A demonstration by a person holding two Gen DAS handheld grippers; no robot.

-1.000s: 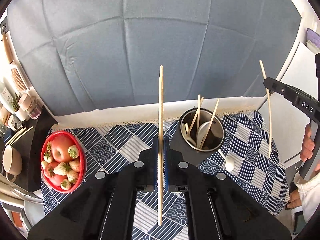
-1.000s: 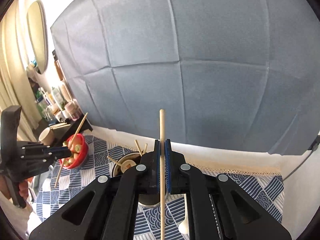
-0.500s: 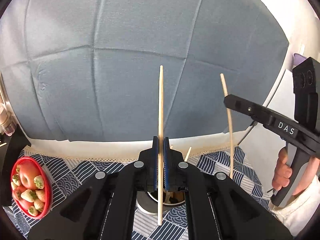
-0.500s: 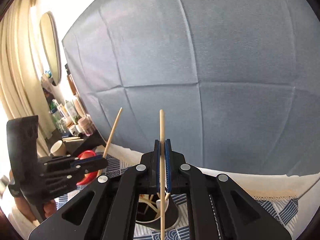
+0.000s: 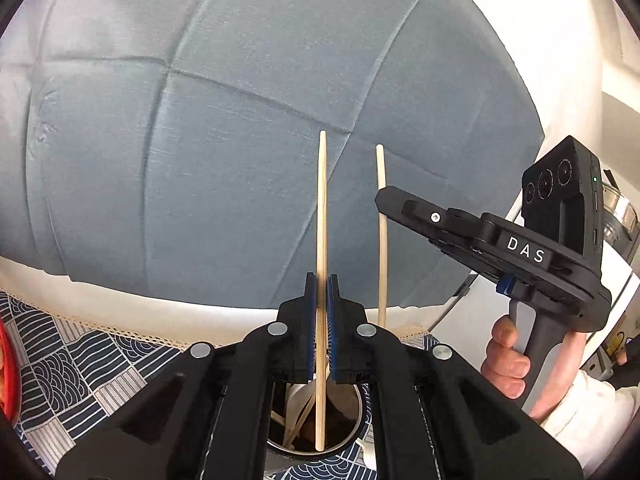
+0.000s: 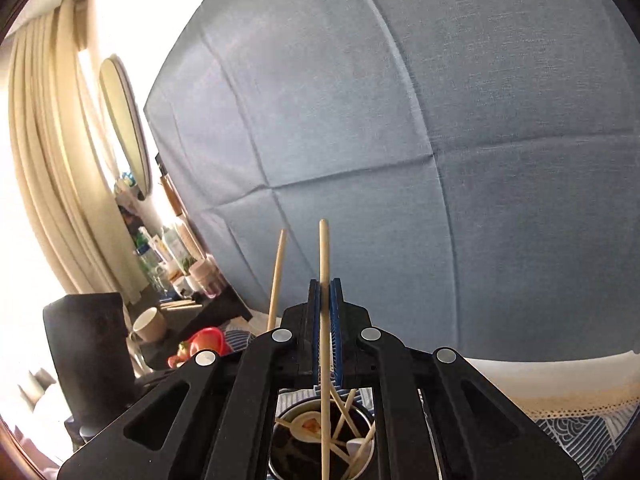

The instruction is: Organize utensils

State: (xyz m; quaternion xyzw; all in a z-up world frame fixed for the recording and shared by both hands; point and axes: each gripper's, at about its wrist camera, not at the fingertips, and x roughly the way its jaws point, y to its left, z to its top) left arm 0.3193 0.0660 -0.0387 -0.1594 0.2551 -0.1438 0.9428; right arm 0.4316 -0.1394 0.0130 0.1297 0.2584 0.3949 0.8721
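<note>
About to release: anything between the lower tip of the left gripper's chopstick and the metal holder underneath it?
Nothing blocks it. In the left wrist view the chopstick in the left gripper hangs over the metal holder, its tip at the open mouth.

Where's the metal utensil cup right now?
In both wrist views, the metal utensil cup sits at bottom centre, directly below both grippers' fingers, on the patterned tablecloth.

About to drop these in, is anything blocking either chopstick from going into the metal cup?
Nothing visible blocks them. Both chopsticks hang over the open cup; utensils inside lean across part of the opening.
</note>
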